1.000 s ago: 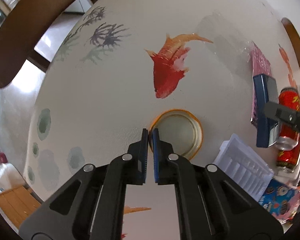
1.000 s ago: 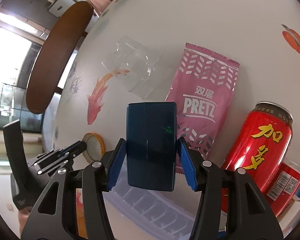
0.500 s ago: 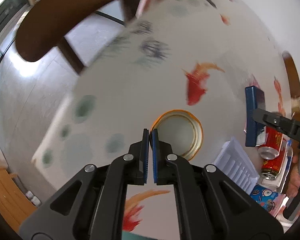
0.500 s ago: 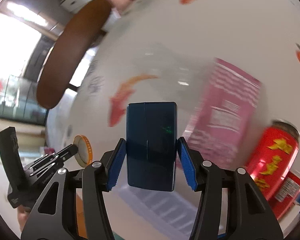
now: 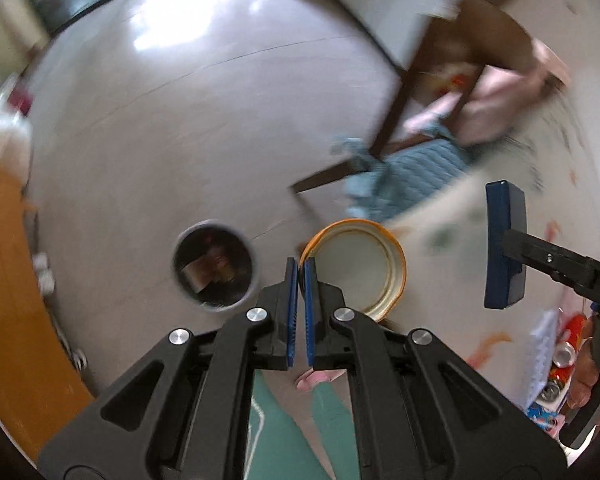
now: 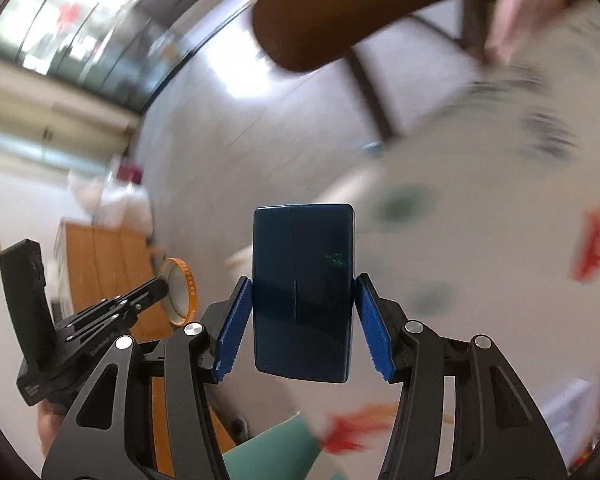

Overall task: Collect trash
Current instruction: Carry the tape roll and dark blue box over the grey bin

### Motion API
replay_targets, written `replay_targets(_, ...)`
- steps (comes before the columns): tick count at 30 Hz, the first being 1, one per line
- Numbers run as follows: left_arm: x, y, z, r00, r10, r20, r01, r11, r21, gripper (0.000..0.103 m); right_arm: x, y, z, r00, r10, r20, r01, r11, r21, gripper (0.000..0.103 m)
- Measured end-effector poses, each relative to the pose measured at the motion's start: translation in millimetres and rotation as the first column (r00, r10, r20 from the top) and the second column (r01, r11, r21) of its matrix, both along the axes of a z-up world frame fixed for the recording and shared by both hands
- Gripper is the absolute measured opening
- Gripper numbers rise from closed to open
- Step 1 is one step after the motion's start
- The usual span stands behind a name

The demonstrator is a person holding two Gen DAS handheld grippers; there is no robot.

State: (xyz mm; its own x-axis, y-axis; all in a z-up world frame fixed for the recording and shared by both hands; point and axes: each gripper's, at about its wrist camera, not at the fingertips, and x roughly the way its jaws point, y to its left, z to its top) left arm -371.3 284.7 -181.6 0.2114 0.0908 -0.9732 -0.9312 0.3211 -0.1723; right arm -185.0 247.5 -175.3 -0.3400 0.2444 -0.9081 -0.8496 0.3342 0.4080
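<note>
My left gripper is clenched on the rim of the orange-rimmed lid, above the floor beside the bin. My right gripper grasps the dark blue box between its jaws.

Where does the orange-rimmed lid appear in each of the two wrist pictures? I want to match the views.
Left wrist view: the orange-rimmed lid sits just below centre, its rim pinched at the tip of the left tool.
Right wrist view: the lid is at middle left, seen edge-on at the end of the left tool.
Shared landmark: the dark blue box, held in the right tool; it appears at the right edge in the left wrist view.
</note>
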Motion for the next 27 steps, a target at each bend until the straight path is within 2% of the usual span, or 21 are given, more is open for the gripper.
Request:
replay_targets(4,-66.3,11.1,-31.5,0.992,0.124,-0.026,-0.125,0.991,-0.048,0.001,-84.0,45.9,-31.3,0.989,0.147,-0.028,-0.148,0.987,-0.058,0.054)
replay_targets(7,-112.3,17.6,-61.5,0.980,0.196,-0.042,-0.199,0.975,-0.096,0.001,-130.4,68.2,-61.4,0.976,0.212,-0.047,-0.216,0.971,-0.108,0.054)
replay_targets(13,-176.2,27.6,-143.4,0.956,0.281,-0.082,-0.292,0.929,-0.227,0.001,-192.5,84.5,-157.6,0.967,0.225,-0.122,-0.250,0.932,-0.261,0.054)
replay_targets(17,-190.1,34.2,-210.1,0.953,0.287,-0.099,-0.303,0.909,-0.286,0.002,-209.2,92.3,-233.4,0.971,0.189,-0.149,-0.231,0.904,-0.360,0.054)
replay_targets(19,-189.9,38.1,-239.5,0.952,0.291,-0.098,-0.307,0.899,-0.313,0.002,-211.3,94.4,-275.9,0.973,0.168,-0.161,-0.220,0.888,-0.404,0.054)
replay_targets(21,-187.2,42.0,-280.8,0.949,0.300,-0.094,-0.314,0.883,-0.348,0.002,-212.3,95.1,-320.8,0.977,0.143,-0.155,-0.199,0.873,-0.446,0.054)
replay_targets(23,-178.3,42.9,-314.9,0.948,0.301,-0.102,-0.317,0.874,-0.369,0.002,-213.3,97.4,-352.7,0.981,0.123,-0.152,-0.181,0.862,-0.474,0.054)
replay_targets(25,-175.8,42.7,-343.9,0.950,0.287,-0.121,-0.311,0.870,-0.382,0.006,-212.6,97.4,-393.6,0.985,0.087,-0.151,-0.153,0.847,-0.510,0.054)
replay_targets(26,-171.9,41.6,-363.7,0.953,0.261,-0.152,-0.300,0.876,-0.377,0.015,-210.6,96.9,-410.0,0.986,0.070,-0.152,-0.140,0.841,-0.522,0.054)
replay_targets(27,-172.0,41.0,-374.6,0.953,0.249,-0.170,-0.296,0.880,-0.372,0.031,-208.2,96.6,-423.5,0.987,0.061,-0.150,-0.133,0.836,-0.532,0.055)
